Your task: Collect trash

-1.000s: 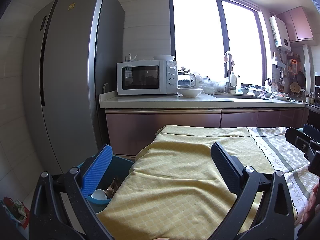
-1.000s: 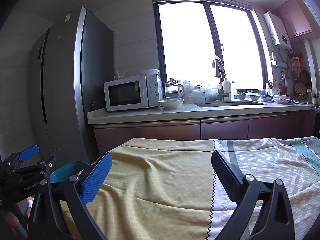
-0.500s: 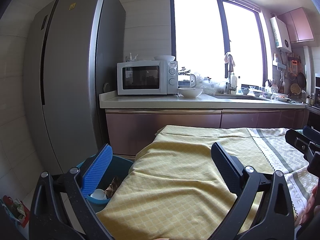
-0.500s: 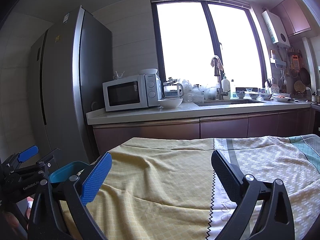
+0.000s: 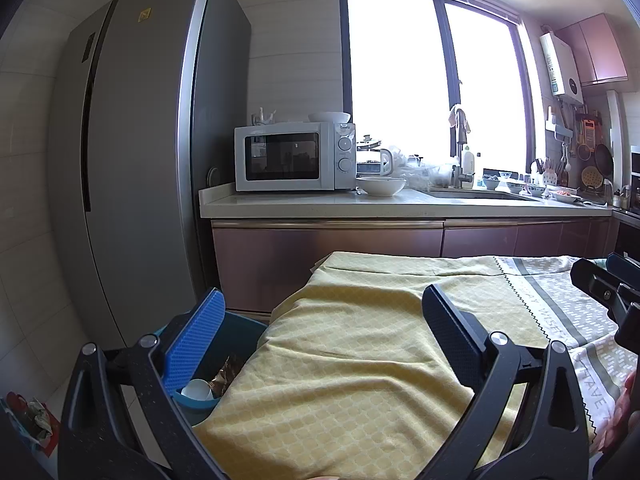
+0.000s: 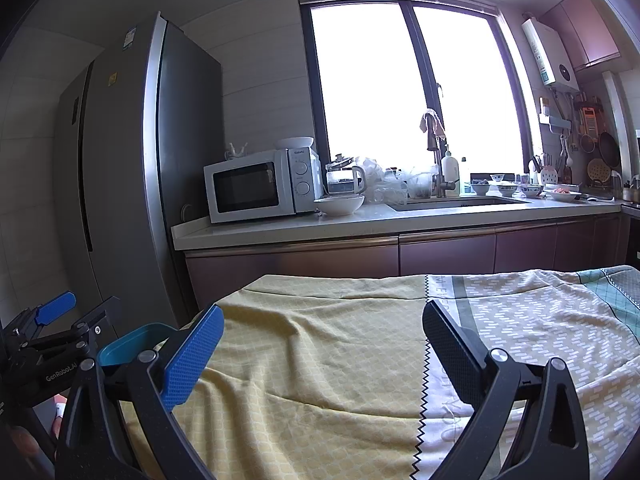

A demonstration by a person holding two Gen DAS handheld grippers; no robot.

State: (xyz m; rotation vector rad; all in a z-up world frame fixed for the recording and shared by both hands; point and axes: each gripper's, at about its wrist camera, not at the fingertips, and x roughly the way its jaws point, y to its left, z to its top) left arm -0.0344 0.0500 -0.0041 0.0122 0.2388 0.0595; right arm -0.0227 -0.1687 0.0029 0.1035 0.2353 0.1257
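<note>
Beside the tablecloth's (image 5: 340,380) left edge, empty spread tongs (image 5: 320,332) overlook the bin (image 5: 240,332).

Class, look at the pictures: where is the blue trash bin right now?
In the left wrist view, the blue trash bin stands on the floor, lower left, between the fridge and the cloth-covered table.

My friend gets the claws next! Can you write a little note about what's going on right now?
Left claw: open, holding nothing, above the yellow tablecloth by its left edge.
Right claw: open, holding nothing, over the same cloth further right.
Blue bin: on the floor just off the table's left edge. A white cup and a brown wrapper already lie inside.
Done: some trash is binned.
Left: no trash shows on the cloth in either view. Some crumpled bits lie on the floor at far left; check those.
</note>
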